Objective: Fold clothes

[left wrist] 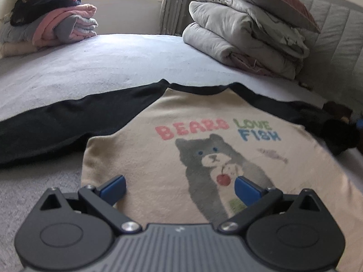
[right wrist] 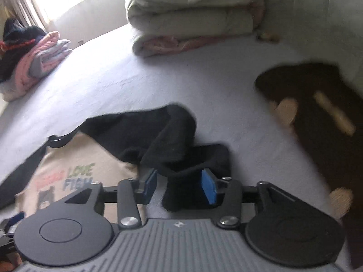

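Note:
A cream sweatshirt [left wrist: 158, 158] with black sleeves and a bear print lies flat, front up, on the grey bed [left wrist: 113, 63]. My left gripper [left wrist: 180, 189] is open and empty, low over the shirt's lower part. The left black sleeve [left wrist: 56, 122] lies stretched out. In the right wrist view the right black sleeve [right wrist: 163, 133] is bunched and lifted, and its cuff end sits between the blue pads of my right gripper [right wrist: 179, 184]. The jaws stand partly apart around the cuff; the picture is blurred. The cream body [right wrist: 79, 172] shows at lower left.
A pile of pink, grey and dark clothes [left wrist: 52, 20] sits at the far left. A folded grey quilt with a pillow [left wrist: 245, 29] sits at the far right. A dark brown garment with tan patches [right wrist: 322, 117] lies to the right of the right gripper.

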Demonstrator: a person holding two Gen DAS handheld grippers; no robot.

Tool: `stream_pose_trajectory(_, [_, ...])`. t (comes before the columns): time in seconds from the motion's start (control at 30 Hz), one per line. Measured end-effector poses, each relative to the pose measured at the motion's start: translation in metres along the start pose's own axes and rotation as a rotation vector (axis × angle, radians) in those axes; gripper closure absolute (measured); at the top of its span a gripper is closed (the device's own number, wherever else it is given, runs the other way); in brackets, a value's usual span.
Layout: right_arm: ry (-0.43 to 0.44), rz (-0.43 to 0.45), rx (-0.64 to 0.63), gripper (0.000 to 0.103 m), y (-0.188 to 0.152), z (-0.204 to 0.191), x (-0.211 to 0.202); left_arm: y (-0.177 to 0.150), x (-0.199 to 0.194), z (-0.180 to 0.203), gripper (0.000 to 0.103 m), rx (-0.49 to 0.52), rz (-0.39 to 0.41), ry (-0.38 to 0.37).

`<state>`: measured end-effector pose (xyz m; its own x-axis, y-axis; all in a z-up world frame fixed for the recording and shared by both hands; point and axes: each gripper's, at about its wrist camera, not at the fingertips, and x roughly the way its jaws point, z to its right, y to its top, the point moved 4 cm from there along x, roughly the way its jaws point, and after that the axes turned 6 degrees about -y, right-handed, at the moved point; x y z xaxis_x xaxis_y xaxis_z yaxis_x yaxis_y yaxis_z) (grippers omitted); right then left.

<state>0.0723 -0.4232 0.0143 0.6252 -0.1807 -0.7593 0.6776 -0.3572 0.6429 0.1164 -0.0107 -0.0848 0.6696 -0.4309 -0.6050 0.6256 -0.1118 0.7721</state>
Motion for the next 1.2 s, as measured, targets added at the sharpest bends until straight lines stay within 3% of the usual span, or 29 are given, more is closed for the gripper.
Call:
stream_pose_trajectory(0.1, [-0.044, 0.063, -0.033, 0.046, 0.019, -0.006, -0.009, -0.002, 0.001, 0.004, 0.0, 0.031, -0.002, 0.017])
stream_pose_trajectory(0.2, [0.006, 0.09, -0.077, 0.044, 0.042, -0.027, -0.003, -0.004, 0.003, 0.007, 0.0, 0.056, -0.006, 0.034])
stream_pose_trajectory(0.27, [0.081, 0.113, -0.138, 0.043, 0.056, -0.053, 0.009, -0.005, 0.004, 0.008, 0.0, 0.067, -0.006, 0.042])
stream_pose_trajectory(0.33, [0.222, 0.147, -0.223, 0.043, 0.066, -0.087, 0.028, -0.005, 0.004, 0.008, 0.0, 0.076, -0.008, 0.048])
stream_pose_trajectory(0.47, [0.385, 0.063, -0.27, 0.043, 0.08, -0.14, 0.073, -0.005, 0.005, 0.008, 0.0, 0.074, -0.006, 0.046])
stream_pose_trajectory(0.8, [0.342, -0.089, -0.295, 0.043, 0.104, -0.197, 0.17, -0.005, 0.005, 0.008, 0.0, 0.075, -0.008, 0.046])
stream_pose_trajectory(1.0, [0.325, -0.207, -0.293, 0.044, 0.103, -0.209, 0.2, -0.005, 0.005, 0.008, 0.0, 0.076, -0.008, 0.047])
stream_pose_trajectory(1.17, [0.351, -0.263, -0.24, 0.067, 0.104, -0.206, 0.212, -0.005, 0.005, 0.007, 0.0, 0.076, -0.007, 0.046])
stream_pose_trajectory(1.2, [0.371, -0.262, -0.223, 0.079, 0.105, -0.205, 0.212, -0.005, 0.005, 0.007, 0.0, 0.076, -0.008, 0.046])
